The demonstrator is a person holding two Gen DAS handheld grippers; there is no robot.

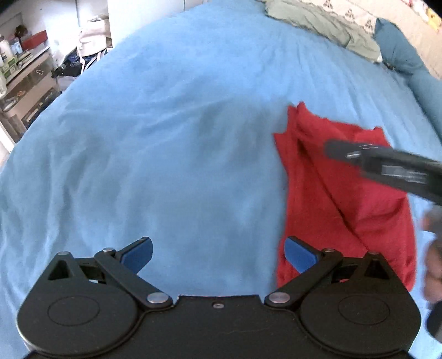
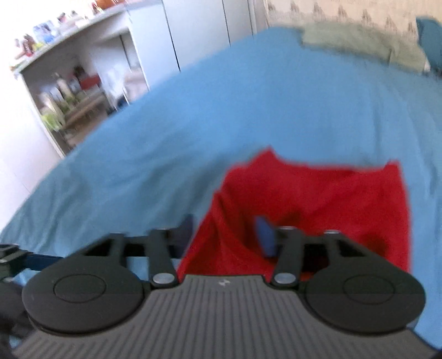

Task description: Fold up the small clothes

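Note:
A small red garment (image 1: 345, 193) lies partly folded on the blue bedsheet (image 1: 179, 138), at the right in the left wrist view. My left gripper (image 1: 218, 254) is open and empty over the sheet, its right pad (image 1: 299, 254) at the garment's left edge. My right gripper (image 2: 225, 234) is open just above the red garment (image 2: 317, 198), holding nothing; it is blurred. It also shows in the left wrist view (image 1: 386, 165) as a dark shape over the garment.
A grey-green cloth (image 1: 326, 24) lies crumpled at the bed's far end, beside a blue pillow (image 1: 397, 49). Shelves with bottles and boxes (image 2: 69, 96) stand left of the bed, next to a white cupboard (image 2: 199, 30).

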